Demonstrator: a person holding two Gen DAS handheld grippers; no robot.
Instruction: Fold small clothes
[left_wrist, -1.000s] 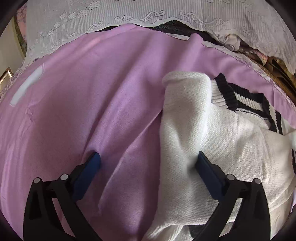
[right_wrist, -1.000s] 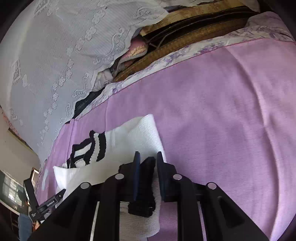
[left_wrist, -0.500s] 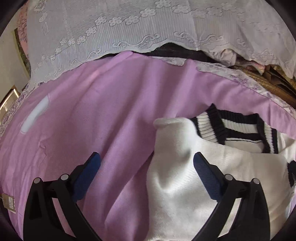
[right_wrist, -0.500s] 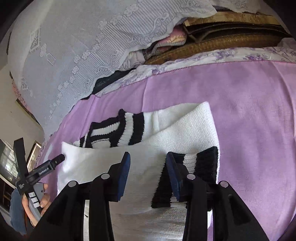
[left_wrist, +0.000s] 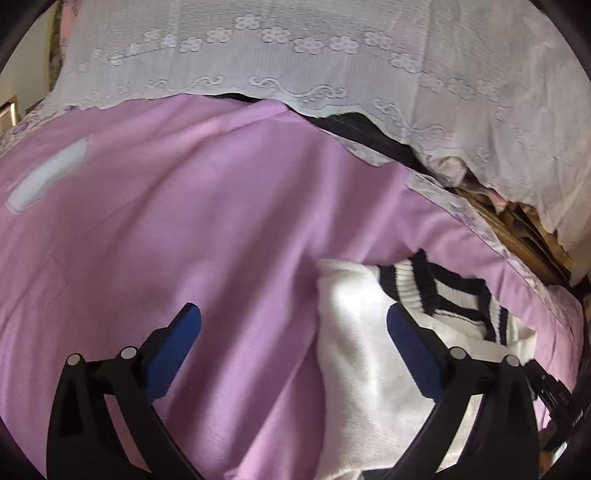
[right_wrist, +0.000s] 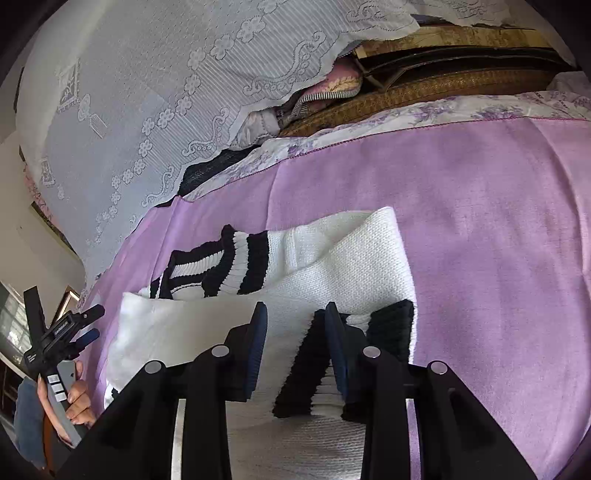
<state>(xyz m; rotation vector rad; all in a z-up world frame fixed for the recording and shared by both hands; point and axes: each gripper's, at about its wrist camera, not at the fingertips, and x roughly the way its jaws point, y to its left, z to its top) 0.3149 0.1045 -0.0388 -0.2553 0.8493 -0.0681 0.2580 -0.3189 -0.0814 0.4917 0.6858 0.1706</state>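
Note:
A small white knit sweater (right_wrist: 354, 258) with black-and-white striped collar (right_wrist: 236, 266) and cuffs lies on a purple bedspread (right_wrist: 498, 221), both sleeves folded in over the body. My right gripper (right_wrist: 295, 314) is open above it, holding nothing; the right sleeve's striped cuff (right_wrist: 391, 325) lies on the body under its right finger. In the left wrist view the sweater (left_wrist: 354, 354) lies at the lower right. My left gripper (left_wrist: 291, 314) is wide open and empty, raised above the sweater's left edge; it also shows far left in the right wrist view (right_wrist: 85, 325).
A white lace cover (left_wrist: 295, 55) drapes over piled bedding at the back. A woven mat and dark boards (right_wrist: 443, 74) lie behind the bedspread's floral border. A pale patch (left_wrist: 48, 177) marks the bedspread at far left.
My right gripper has opened and let go of the striped cuff, which now rests on the sweater body. Both grippers have pulled back and up from the sweater.

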